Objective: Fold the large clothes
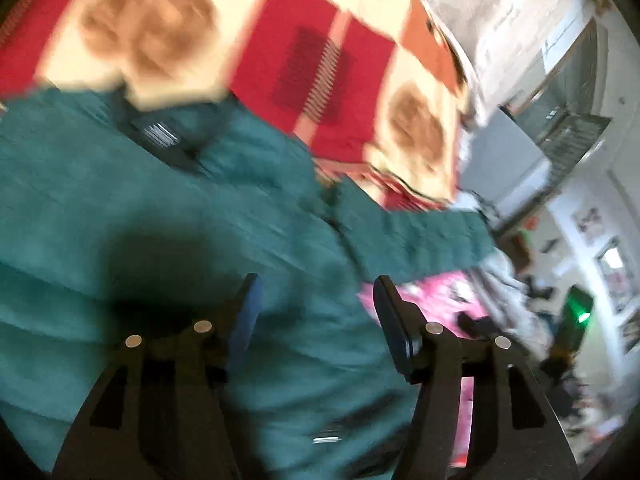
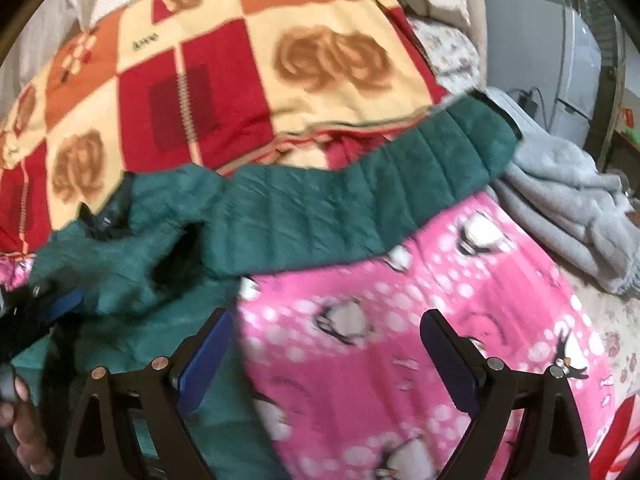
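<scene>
A dark green quilted jacket (image 1: pixel 160 216) lies spread on the bed, one sleeve (image 2: pixel 360 184) stretched out to the right. In the left wrist view my left gripper (image 1: pixel 316 292) is open just above the jacket's body, nothing between its fingers. In the right wrist view my right gripper (image 2: pixel 328 324) is open above the pink blanket (image 2: pixel 440 320), right of the jacket's body (image 2: pixel 132 280) and below the sleeve. The left gripper (image 2: pixel 48 308) shows at the left edge of that view, over the jacket. Both views are blurred.
A red, orange and cream patchwork blanket (image 2: pixel 240 80) lies behind the jacket. A grey garment (image 2: pixel 572 208) is heaped at the right. A white appliance (image 2: pixel 540 60) stands past the bed. A hand (image 2: pixel 24 432) shows at the lower left.
</scene>
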A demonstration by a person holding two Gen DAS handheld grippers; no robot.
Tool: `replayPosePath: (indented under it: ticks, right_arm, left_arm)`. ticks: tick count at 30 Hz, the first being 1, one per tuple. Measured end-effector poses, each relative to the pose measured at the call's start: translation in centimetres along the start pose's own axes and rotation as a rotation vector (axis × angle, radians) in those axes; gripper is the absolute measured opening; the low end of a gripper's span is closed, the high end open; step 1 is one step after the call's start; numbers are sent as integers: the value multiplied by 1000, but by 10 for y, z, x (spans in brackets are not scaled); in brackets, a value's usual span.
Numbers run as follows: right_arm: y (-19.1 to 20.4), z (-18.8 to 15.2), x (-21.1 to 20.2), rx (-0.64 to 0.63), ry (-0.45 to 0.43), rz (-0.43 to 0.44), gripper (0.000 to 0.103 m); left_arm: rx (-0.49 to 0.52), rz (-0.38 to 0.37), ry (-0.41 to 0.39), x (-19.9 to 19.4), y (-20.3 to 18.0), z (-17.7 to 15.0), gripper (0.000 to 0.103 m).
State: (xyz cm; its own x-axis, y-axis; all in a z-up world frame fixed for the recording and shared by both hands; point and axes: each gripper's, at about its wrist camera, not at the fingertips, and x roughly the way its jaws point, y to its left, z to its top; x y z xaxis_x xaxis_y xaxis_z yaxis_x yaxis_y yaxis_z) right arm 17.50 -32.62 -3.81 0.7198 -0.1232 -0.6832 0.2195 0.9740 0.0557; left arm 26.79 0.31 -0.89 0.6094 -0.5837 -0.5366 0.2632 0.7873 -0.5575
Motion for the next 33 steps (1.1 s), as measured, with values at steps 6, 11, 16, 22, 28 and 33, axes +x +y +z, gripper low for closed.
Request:
replayPosePath:
  ticks: [6, 11, 16, 22, 28, 33]
  right_arm:
    - [86, 20, 7, -113, -73, 150, 94]
    - [175, 30, 42, -266, -92, 288, 85]
    - [205, 38, 103, -289, 48, 383, 82]
    - [184, 32, 152, -264, 213, 295, 80]
    - [155, 25, 181, -229, 279, 301, 79]
    - [159, 23, 184, -231, 283, 313, 80]
  left_arm:
    - [-124, 279, -180, -49, 98, 34, 57]
    - [-113, 401, -180, -42, 130, 50, 57]
    - [-131, 423, -145, -23, 144, 54, 57]
    - [-131, 495, -76, -8, 160, 44, 57]
    - [-97, 539, -37, 3, 160, 36, 57]
    - [-106, 530, -16, 0, 158, 37, 57]
